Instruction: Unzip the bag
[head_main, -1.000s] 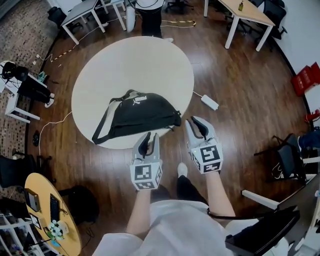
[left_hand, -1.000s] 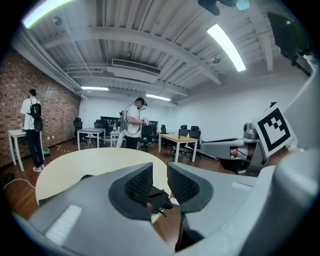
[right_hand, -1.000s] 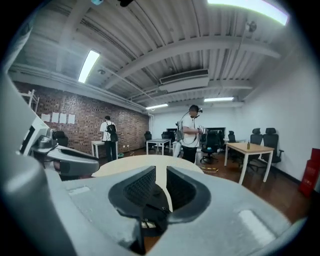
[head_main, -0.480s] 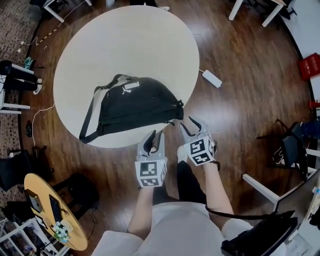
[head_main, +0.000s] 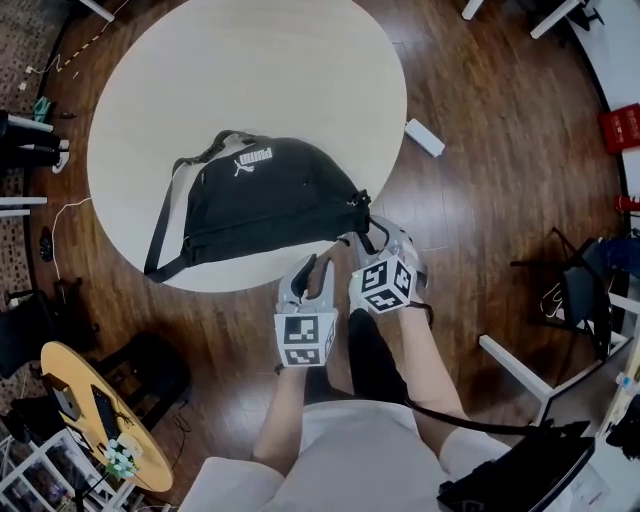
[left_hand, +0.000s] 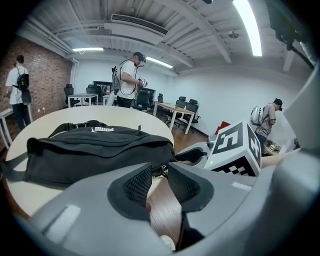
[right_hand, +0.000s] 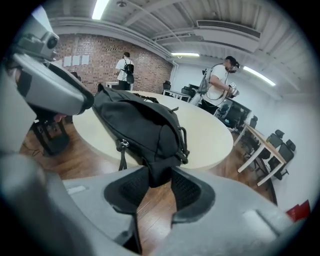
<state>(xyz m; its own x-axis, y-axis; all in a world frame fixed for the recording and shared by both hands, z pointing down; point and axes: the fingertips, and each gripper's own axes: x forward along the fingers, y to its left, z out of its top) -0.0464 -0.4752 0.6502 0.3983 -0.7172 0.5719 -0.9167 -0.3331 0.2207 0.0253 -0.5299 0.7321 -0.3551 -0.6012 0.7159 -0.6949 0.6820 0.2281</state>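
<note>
Round pale table (head_main: 250, 80) on a dark wood floor (head_main: 500, 180); a black bag (head_main: 270, 200) lies at the table's near edge. The right gripper (right_hand: 159, 175) has just been closing its wide jaws, and both pads now touch the bag's right end. The left gripper (left_hand: 159, 172) is just short of the bag, jaws narrowly apart, holding nothing.

You're in an open-plan office: desks (left_hand: 171, 106) with office chairs (left_hand: 192, 105) at the centre of the left gripper view, strip lights (left_hand: 247, 25) overhead, and a brick wall (right_hand: 100, 55) upper left of the right gripper view.
</note>
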